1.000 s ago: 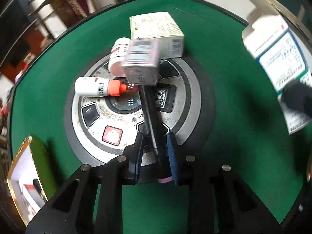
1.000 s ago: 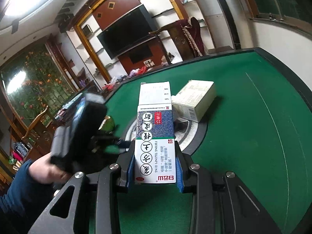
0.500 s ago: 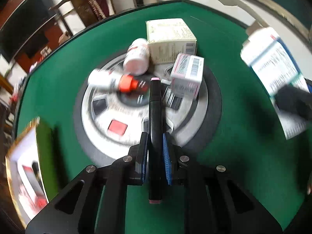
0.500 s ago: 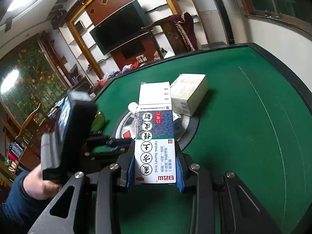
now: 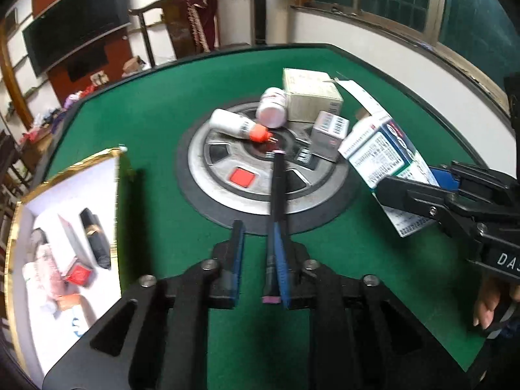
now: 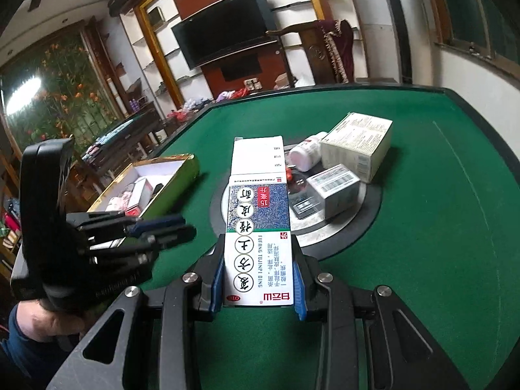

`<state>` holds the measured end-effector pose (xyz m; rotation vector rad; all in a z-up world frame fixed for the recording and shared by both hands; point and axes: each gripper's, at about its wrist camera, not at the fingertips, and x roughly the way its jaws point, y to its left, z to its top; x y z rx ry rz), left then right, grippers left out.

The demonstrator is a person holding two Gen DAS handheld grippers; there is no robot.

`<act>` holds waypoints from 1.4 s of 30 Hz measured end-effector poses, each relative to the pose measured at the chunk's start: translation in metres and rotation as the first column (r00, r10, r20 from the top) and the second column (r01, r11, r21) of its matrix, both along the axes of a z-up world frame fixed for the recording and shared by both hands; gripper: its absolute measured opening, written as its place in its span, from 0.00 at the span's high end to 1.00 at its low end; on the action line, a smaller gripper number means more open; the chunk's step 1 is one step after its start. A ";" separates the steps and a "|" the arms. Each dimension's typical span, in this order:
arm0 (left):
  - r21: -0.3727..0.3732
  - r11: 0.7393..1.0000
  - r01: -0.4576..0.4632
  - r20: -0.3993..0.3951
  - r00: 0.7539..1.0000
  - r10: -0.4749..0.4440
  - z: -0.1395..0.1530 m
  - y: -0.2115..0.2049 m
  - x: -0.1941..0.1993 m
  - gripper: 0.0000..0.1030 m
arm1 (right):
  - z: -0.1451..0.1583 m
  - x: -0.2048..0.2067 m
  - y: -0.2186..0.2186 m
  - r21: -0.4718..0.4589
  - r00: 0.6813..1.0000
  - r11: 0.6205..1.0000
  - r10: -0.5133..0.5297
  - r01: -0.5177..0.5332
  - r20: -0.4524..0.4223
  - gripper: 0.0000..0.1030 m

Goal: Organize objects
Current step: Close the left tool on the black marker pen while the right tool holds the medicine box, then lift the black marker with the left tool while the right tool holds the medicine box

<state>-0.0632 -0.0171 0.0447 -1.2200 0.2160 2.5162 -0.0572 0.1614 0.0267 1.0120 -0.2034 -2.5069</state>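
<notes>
Left tool [image 5: 256, 243]: slim black pen [image 5: 278, 191] with pink end caps lies against its right pad [image 5: 279, 253], long axis running along the fingers, far tip out over the grey round hub [image 5: 227, 175] at the counter's [image 5: 156, 110] centre, near tip back past the pads. Left pad stands clear of the pen, so a gap shows on that side. Jaws have just been opening, pen between them; whether the pen is gripped cannot be told.

Right tool [image 6: 258, 279]: clamped on a tall white-and-blue medicine carton [image 6: 258, 227], long axis along the fingers, open top flap pointing away toward the hub, print upside down to the camera.

Change from a second ago: the pen then lay on the hub with a small grey box on its far end; that small grey box [image 5: 328, 130] now sits on the hub to the right of the pen tip. The green gift box [image 5: 65, 227] fills much more of the left view.

Surroundings: white bottle with orange cap [image 5: 237, 126] lying on the hub, white jar [image 5: 273, 107] and large cream carton [image 5: 310, 96] behind it. Gift box at left is open, small items inside, well apart from the hub. The carton in the right tool hangs just right of the hub.
</notes>
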 end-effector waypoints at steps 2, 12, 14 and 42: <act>-0.012 1.000 0.013 0.026 1.000 -0.012 -0.006 0.008 -0.008 0.56 | -0.002 -0.003 0.005 -0.013 1.000 1.000 -0.009 0.009 0.013 0.68; -0.063 0.996 0.056 0.088 0.995 -0.051 -0.034 0.034 -0.027 0.81 | -0.003 -0.001 0.008 -0.037 1.000 0.999 0.011 -0.010 0.029 0.68; -0.057 0.997 0.050 0.079 0.996 -0.045 -0.033 0.034 -0.026 0.86 | -0.003 -0.001 0.009 -0.041 1.000 0.999 0.009 -0.008 0.030 0.68; -0.063 0.998 -0.028 0.080 0.996 0.033 -0.032 0.025 -0.031 0.83 | -0.014 -0.006 0.005 -0.013 0.997 1.000 -0.009 0.010 0.073 0.68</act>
